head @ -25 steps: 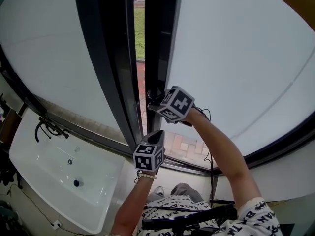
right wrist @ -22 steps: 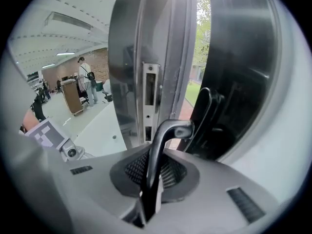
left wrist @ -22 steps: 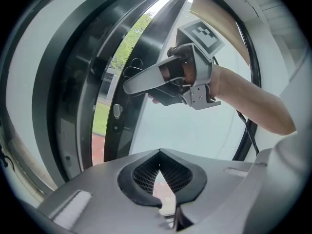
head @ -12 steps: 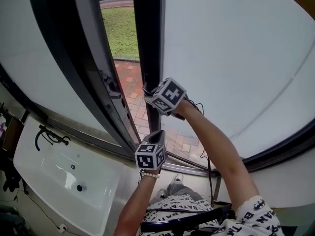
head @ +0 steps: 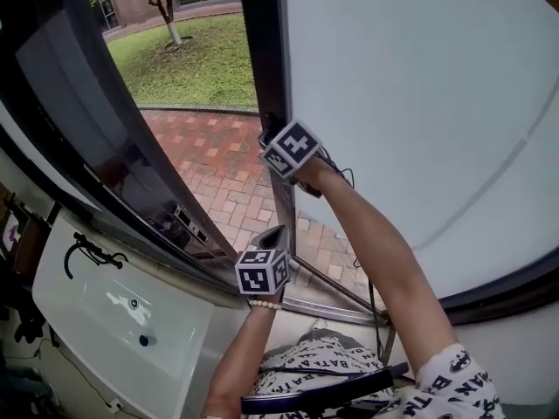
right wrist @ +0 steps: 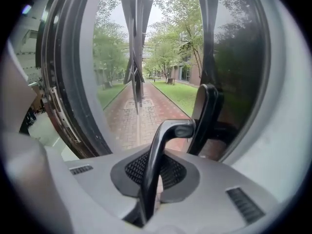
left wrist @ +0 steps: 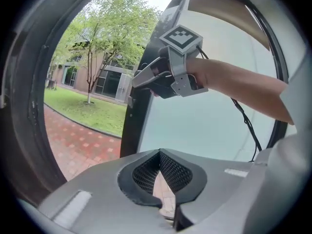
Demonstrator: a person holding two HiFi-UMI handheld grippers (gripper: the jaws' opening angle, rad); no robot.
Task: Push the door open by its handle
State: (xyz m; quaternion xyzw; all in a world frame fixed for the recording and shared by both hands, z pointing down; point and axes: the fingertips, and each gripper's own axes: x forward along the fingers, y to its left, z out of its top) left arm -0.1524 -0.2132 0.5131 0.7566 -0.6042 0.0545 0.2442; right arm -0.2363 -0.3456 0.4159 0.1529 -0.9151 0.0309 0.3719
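Note:
The door [head: 419, 103] is a pale panel in a dark frame [head: 262, 59], and it stands swung well open. My right gripper [head: 266, 136] sits at the frame's edge, shut on the dark metal lever handle [right wrist: 168, 129]. In the right gripper view the lever runs down between the jaws of my right gripper [right wrist: 155, 165], which have just closed a little further on it. The left gripper view shows that gripper [left wrist: 139, 79] at the frame's dark edge [left wrist: 132, 121]. My left gripper [head: 273, 231] hangs lower and nearer, shut with nothing in it [left wrist: 159, 154], apart from the door.
The other dark door leaf [head: 96, 147] stands at the left. Through the gap lie a red brick path [head: 218, 173] and a lawn [head: 192, 51]. A white basin [head: 79, 321] with a black tap [head: 87, 253] is at lower left. A black bar [head: 323, 391] crosses near my legs.
The gap has widened from a narrow slit to a broad opening onto the bricks and lawn. My right gripper has moved up and away with the handle. My left gripper has moved forward.

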